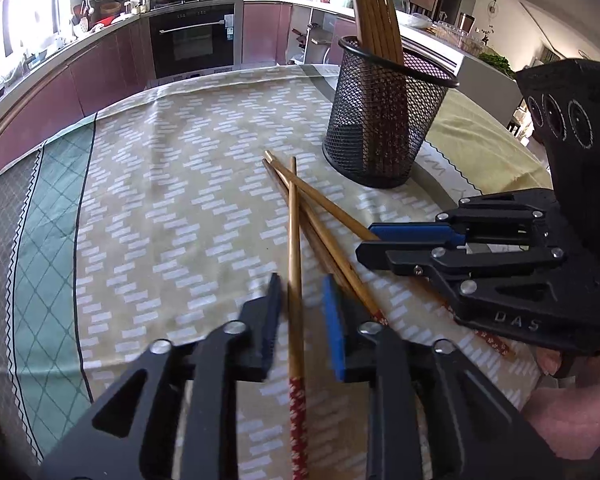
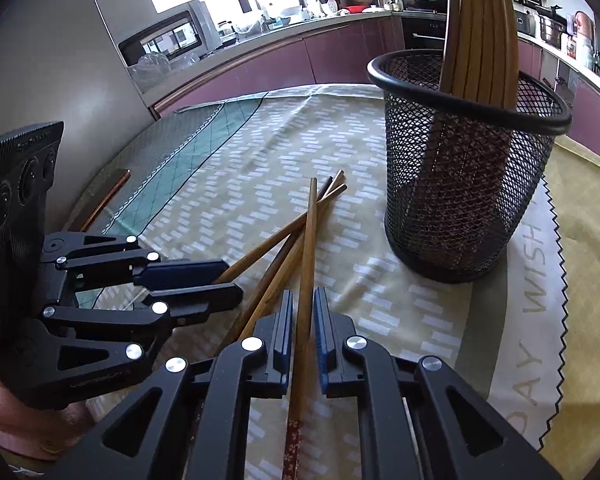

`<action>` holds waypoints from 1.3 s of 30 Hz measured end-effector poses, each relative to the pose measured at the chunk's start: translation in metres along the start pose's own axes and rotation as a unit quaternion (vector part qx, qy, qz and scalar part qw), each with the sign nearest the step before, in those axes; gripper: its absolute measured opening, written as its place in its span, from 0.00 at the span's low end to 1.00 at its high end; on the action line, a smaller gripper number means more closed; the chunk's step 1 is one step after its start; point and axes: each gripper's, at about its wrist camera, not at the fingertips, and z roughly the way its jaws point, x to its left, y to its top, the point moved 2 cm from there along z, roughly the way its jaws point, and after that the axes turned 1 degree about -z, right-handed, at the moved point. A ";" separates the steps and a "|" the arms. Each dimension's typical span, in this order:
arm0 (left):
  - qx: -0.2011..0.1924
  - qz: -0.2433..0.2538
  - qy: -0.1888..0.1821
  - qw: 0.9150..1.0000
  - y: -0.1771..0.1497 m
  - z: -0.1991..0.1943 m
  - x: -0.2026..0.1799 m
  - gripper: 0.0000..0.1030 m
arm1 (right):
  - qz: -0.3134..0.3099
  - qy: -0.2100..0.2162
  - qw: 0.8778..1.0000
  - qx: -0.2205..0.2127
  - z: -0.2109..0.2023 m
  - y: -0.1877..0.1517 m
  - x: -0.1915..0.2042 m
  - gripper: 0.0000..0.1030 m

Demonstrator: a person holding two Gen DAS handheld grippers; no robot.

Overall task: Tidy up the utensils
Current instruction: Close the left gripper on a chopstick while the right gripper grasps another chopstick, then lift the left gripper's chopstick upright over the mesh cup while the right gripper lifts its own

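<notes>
Left gripper [image 1: 302,300] stands open around one chopstick [image 1: 295,248]; right gripper [image 2: 303,312] we see clamped on another chopstick [image 2: 308,248], both pointing away toward the mesh cup [image 1: 380,120]. Patterned tablecloth [image 1: 159,200], kitchen behind. Two more loose chopsticks [image 1: 324,216] cross beneath.

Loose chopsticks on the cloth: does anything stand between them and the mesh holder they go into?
Nothing visible does. Only bare tablecloth lies between the loose chopsticks and the mesh holder. Upright chopsticks already fill part of its mouth, but open room remains beside them.
</notes>
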 end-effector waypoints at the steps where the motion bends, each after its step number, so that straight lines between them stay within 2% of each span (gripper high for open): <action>1: 0.000 0.001 0.001 1.000 0.002 0.001 0.000 0.30 | 0.000 0.000 1.000 0.000 0.001 0.001 0.000 0.10; 4: 0.001 0.003 0.002 1.000 0.008 0.006 0.001 0.28 | 0.000 0.001 1.000 -0.002 0.002 0.001 -0.001 0.09; 7: 0.003 0.001 0.001 1.000 0.012 0.008 -0.001 0.07 | 0.003 0.006 1.000 -0.009 -0.004 0.000 -0.002 0.06; 14: -0.022 -0.005 -0.005 1.000 0.016 -0.010 0.000 0.07 | 0.000 0.012 0.999 -0.052 -0.034 0.005 -0.003 0.06; 19: -0.052 -0.013 -0.025 0.998 0.024 -0.037 0.003 0.07 | 0.003 0.016 0.996 -0.087 -0.059 0.011 -0.007 0.06; 29: -0.117 -0.011 -0.071 0.991 0.047 -0.092 0.000 0.07 | 0.015 0.015 0.988 -0.152 -0.104 0.024 -0.018 0.06; 39: -0.159 -0.007 -0.089 0.983 0.062 -0.128 0.000 0.07 | 0.017 0.016 0.982 -0.188 -0.130 0.034 -0.026 0.06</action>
